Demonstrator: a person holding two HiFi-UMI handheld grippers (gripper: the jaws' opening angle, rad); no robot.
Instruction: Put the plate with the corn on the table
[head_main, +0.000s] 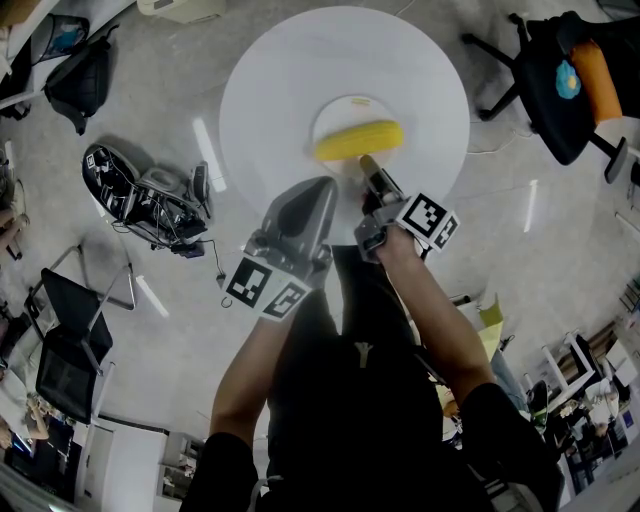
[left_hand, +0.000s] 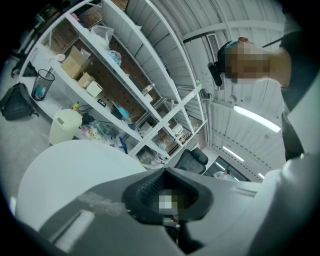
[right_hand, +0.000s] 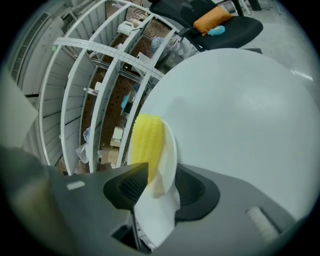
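Observation:
A yellow corn cob (head_main: 360, 139) lies on a small white plate (head_main: 343, 112) that rests on the round white table (head_main: 290, 80), right of its middle. My right gripper (head_main: 368, 170) reaches the plate's near rim. In the right gripper view the plate's rim (right_hand: 169, 155) stands between the jaws, with the corn cob (right_hand: 147, 137) just beyond the left pad. The right gripper (right_hand: 162, 187) is open, and the pads do not press the rim. My left gripper (head_main: 315, 195) hovers at the table's near edge, shut and empty. In its own view the left gripper (left_hand: 167, 200) points over the table top (left_hand: 70, 170).
A black office chair with an orange cushion (head_main: 570, 70) stands right of the table. A black backpack (head_main: 80, 80) and a tangle of gear (head_main: 150, 195) lie on the floor to the left. Another chair (head_main: 70, 340) stands lower left. White shelving (left_hand: 125, 75) and a bin (left_hand: 65, 125) stand beyond the table.

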